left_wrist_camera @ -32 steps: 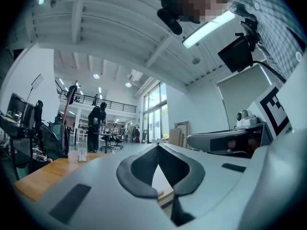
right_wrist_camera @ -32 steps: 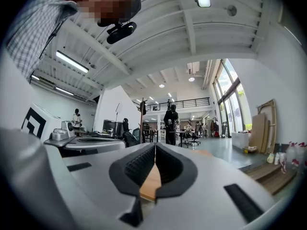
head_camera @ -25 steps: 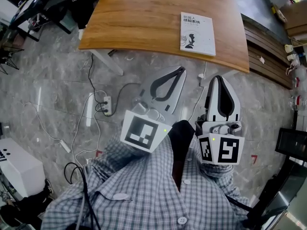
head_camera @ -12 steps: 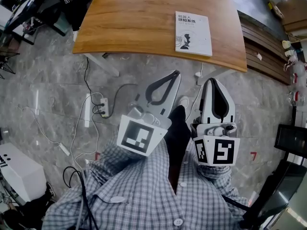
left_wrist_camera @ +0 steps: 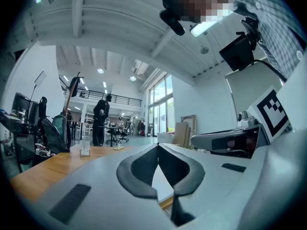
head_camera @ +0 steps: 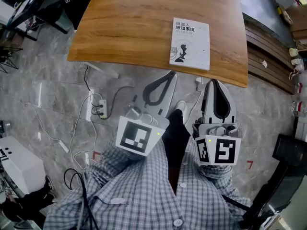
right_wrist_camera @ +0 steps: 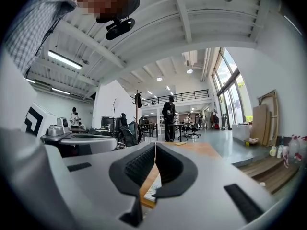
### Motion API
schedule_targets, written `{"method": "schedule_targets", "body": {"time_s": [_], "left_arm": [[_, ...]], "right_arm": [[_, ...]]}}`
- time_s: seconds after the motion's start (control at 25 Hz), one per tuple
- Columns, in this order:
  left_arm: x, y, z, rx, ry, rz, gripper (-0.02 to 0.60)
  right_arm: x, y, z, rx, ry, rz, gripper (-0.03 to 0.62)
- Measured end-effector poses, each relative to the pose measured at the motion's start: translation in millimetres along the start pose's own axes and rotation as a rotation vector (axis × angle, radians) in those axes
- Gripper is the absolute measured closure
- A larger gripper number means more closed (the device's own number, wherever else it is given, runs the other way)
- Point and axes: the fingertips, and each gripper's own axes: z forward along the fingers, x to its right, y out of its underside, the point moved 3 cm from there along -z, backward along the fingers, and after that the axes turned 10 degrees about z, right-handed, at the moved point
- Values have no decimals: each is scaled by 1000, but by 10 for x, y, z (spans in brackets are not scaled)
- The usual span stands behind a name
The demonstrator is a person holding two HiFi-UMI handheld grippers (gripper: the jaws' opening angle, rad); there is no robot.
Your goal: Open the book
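A closed white book (head_camera: 190, 43) with a printed cover lies flat near the front right edge of the wooden table (head_camera: 124, 28). Both grippers hover over the floor just short of that edge, pointing level at the table. My left gripper (head_camera: 172, 73) is shut and empty, its tip below the book's near left corner. Shut and empty too, my right gripper (head_camera: 214, 80) sits below the book's right side. In the left gripper view the closed left gripper (left_wrist_camera: 157, 145) frames a sliver of white book (left_wrist_camera: 162, 188). The right gripper (right_wrist_camera: 155, 144) shows the book (right_wrist_camera: 154, 191) past the table edge.
A power strip (head_camera: 102, 105) with cables lies on the marble floor under the table's left side. A white box (head_camera: 17, 164) stands at far left, wooden steps (head_camera: 268, 56) at right. A clear container (left_wrist_camera: 85, 146) stands on the table. A person (right_wrist_camera: 169, 119) stands far off.
Both grippers have moved forward toward the table edge together, still shut. The book and table now sit closer to their tips.
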Motion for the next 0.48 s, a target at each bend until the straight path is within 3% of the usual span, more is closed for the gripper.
{"method": "schedule_targets", "body": {"time_s": [0.48], "left_arm": [[8, 69, 1122, -53, -76, 6, 581]], "right_arm": [[948, -132, 766, -50, -84, 19, 574]]}}
